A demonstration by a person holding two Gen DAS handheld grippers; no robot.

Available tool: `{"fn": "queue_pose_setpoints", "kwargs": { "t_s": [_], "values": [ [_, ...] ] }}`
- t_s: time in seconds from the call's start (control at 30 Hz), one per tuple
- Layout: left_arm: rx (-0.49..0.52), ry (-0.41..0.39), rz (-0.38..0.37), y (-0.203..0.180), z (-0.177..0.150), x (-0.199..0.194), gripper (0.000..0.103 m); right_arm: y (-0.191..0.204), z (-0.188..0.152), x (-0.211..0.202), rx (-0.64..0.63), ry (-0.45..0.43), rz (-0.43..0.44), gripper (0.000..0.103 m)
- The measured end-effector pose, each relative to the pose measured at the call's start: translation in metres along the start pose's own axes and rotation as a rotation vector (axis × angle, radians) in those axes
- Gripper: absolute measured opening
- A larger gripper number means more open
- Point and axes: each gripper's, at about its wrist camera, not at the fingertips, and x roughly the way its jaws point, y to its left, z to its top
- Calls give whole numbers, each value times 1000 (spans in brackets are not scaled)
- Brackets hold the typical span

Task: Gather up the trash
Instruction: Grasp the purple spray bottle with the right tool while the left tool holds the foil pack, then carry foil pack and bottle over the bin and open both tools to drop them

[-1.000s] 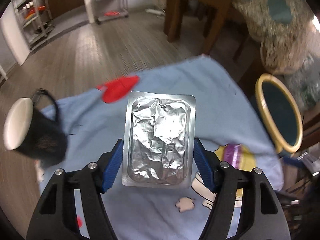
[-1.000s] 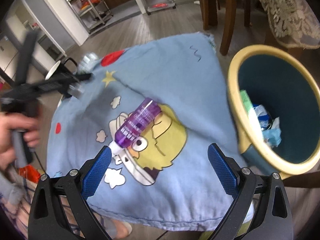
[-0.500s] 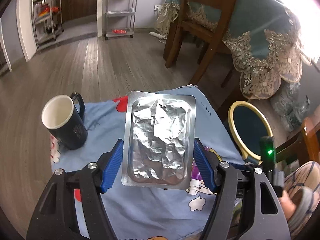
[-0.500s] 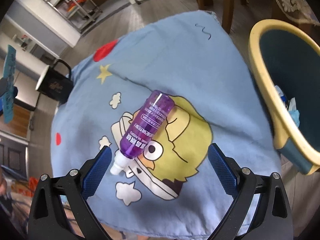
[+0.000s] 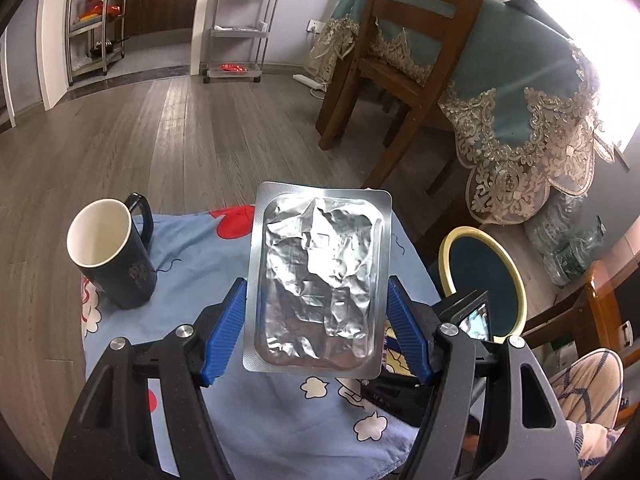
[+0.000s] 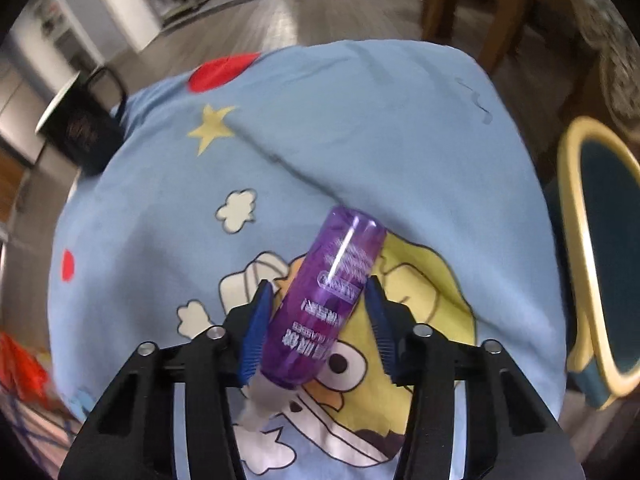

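My left gripper [image 5: 316, 320] is shut on a silver foil blister pack [image 5: 318, 280] and holds it upright above the blue cartoon cloth [image 5: 208, 256]. My right gripper [image 6: 318, 316] has its blue fingers close on either side of a purple plastic bottle [image 6: 332, 292] that lies on the cloth [image 6: 360, 128], white cap toward the camera; the jaws are narrowed around it and seem to touch it. The yellow-rimmed teal trash bin [image 5: 482, 280] stands to the right of the cloth, and shows in the right wrist view [image 6: 600, 256] too.
A black mug [image 5: 112, 256] with a white inside stands at the cloth's left; it also shows in the right wrist view [image 6: 80, 128]. A wooden chair [image 5: 400, 52] and a table with a lace-edged cloth [image 5: 532, 92] are behind. Wooden floor lies around.
My right gripper has come down over the purple bottle and its jaws have closed from wide open to around it. My left gripper has risen and pulled back with the blister pack.
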Motion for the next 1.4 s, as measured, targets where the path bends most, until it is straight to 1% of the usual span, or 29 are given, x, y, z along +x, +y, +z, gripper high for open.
{"fn": "queue_pose_setpoints", "kwargs": {
  "t_s": [0.03,0.1,0.2,0.37,0.6,0.8,0.97,1.1,1.27,1.4],
  "values": [
    [0,-2,5,1,1,-1,68,4,-1,0,-37,-2,-4,40],
    [-3,-4,8,2,1,-1,68,10,-5,-2,-97,-3,-4,37],
    [5,-4,14,-1,2,0,68,11,-10,-9,-138,-11,23,36],
    [19,0,24,-8,2,4,68,1,-17,-40,-166,-68,60,36],
    [42,21,33,-17,2,14,68,-34,-24,-96,-150,-172,87,35],
    [83,47,33,-35,1,27,68,-71,-29,-141,-82,-263,94,34],
    [118,63,5,-60,2,39,68,-103,-35,-169,-19,-326,96,34],
    [172,81,-15,-91,1,52,68,-136,-40,-191,54,-388,95,34],
    [232,114,-54,-130,-3,73,68,-174,-53,-204,168,-441,88,34],
    [281,139,-90,-164,-7,91,68,-204,-65,-212,266,-495,64,34]
  ]
}}
